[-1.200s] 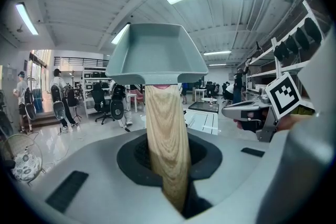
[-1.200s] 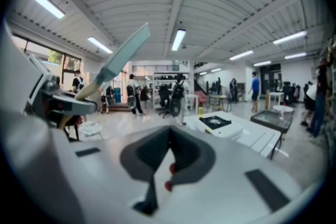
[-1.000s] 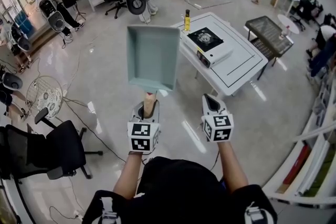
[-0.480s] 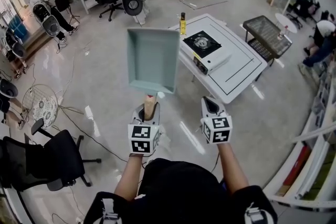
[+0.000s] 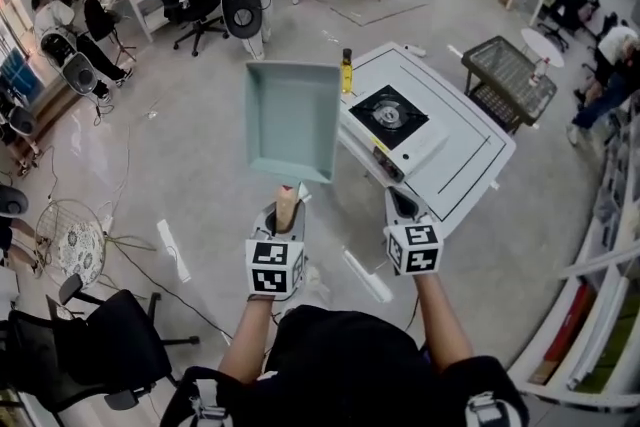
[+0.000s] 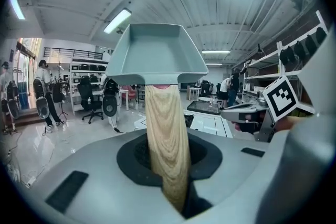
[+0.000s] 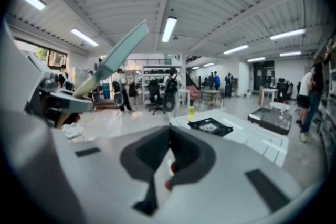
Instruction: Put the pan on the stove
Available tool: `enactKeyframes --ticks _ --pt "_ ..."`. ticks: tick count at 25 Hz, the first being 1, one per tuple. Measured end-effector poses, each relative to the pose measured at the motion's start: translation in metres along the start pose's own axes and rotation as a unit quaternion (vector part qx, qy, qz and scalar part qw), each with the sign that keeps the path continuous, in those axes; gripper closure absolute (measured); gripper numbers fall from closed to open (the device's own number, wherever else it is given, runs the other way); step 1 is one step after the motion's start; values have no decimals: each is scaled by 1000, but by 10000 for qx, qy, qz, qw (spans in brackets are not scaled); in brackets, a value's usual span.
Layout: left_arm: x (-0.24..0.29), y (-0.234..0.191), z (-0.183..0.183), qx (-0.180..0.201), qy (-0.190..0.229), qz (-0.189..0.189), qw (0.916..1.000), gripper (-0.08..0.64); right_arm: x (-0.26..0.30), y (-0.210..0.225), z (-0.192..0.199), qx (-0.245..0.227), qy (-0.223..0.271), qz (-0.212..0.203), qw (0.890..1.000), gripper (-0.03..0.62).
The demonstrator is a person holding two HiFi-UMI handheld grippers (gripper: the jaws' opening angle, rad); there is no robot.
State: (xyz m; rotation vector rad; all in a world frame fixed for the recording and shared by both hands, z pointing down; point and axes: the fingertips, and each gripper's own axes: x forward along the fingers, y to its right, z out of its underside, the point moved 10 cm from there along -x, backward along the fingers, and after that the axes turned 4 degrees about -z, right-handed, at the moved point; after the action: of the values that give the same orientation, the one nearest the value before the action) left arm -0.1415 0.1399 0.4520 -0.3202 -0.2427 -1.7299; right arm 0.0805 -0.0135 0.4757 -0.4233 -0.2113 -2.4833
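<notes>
Pan (image 5: 292, 120), teal, square, held in air ahead of left gripper (image 5: 284, 213), whose jaws are clamped on its wooden handle (image 5: 287, 205). Right gripper (image 5: 402, 202) beside left, jaws together, nothing between. Stove (image 5: 389, 116) on white table (image 5: 470, 150) ahead of right gripper, right of pan. Yellow bottle (image 5: 347, 71) beyond stove.

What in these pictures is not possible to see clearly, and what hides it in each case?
- Stove knobs: too small in the head view, blurred in the right gripper view.
- Bottle label: head view, too small to read.
- Lower end of the pan handle: left gripper view, hidden inside the left claw, which is shut on it.
- Floor directly below the pan: head view, covered by the pan.
</notes>
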Motion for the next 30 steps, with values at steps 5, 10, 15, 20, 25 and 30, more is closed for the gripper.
enactKeyframes --ticks 5,10,15,20,25,30 --pt "54 -45 -28 46 -62 128 9999 480 62 4 -35 13 29 106 9999 558" --pt "96 -77 -40 42 -103 323 9994 480 109 10 -53 24 21 290 9996 558" --pt "130 -103 -49 129 -131 524 9985 480 140 12 -61 78 -19 523 9986 558" --pt "161 -110 -48 280 -196 717 9968 480 156 24 -55 133 -107 770 9969 558" --pt "182 -108 -53 277 -333 949 9945 480 156 29 -54 188 -255 972 9948 558" --pt "206 -81 -57 434 -459 1342 9889 480 143 54 -49 321 -352 1295 9904 558"
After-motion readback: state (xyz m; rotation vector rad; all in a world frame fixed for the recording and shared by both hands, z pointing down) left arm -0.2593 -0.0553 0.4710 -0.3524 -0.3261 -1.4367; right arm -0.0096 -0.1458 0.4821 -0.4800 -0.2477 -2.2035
